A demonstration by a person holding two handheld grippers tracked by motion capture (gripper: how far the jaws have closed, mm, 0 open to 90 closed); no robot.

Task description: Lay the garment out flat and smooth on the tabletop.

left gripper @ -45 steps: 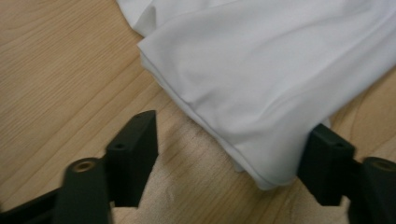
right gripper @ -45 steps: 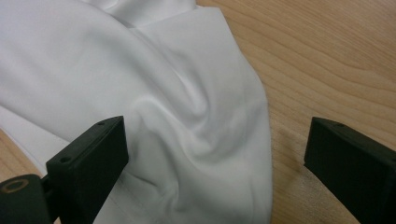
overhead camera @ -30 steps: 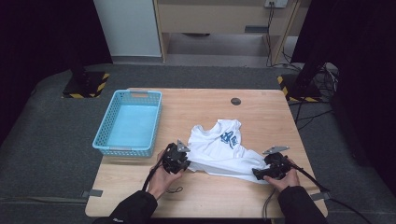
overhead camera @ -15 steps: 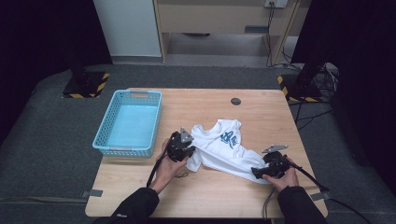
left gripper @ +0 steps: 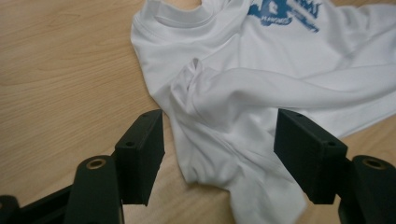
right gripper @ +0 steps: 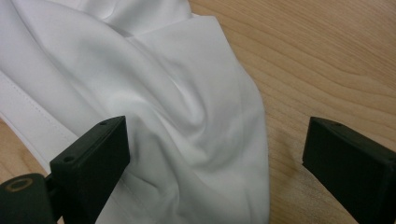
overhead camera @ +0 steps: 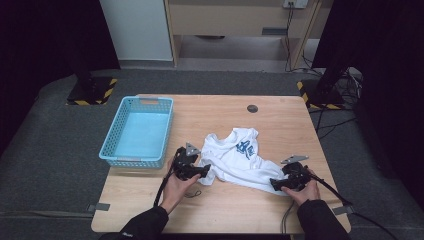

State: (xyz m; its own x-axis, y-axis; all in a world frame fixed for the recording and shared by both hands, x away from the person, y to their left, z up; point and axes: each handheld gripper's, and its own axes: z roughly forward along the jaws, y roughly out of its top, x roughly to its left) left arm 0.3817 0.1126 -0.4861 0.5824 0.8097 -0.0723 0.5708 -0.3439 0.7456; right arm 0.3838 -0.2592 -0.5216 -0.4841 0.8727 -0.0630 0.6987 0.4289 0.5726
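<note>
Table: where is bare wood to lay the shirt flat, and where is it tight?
Bare table lies beyond the white T-shirt up to the dark disc, and along the near edge between the forearms. It is tight on the left, where the left tongs, just opened, sit close to the blue basket.

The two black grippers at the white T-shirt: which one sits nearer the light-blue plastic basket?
The left gripper, at the white T-shirt's sleeve end, close by the light-blue plastic basket; the right gripper is at the far hem.
</note>
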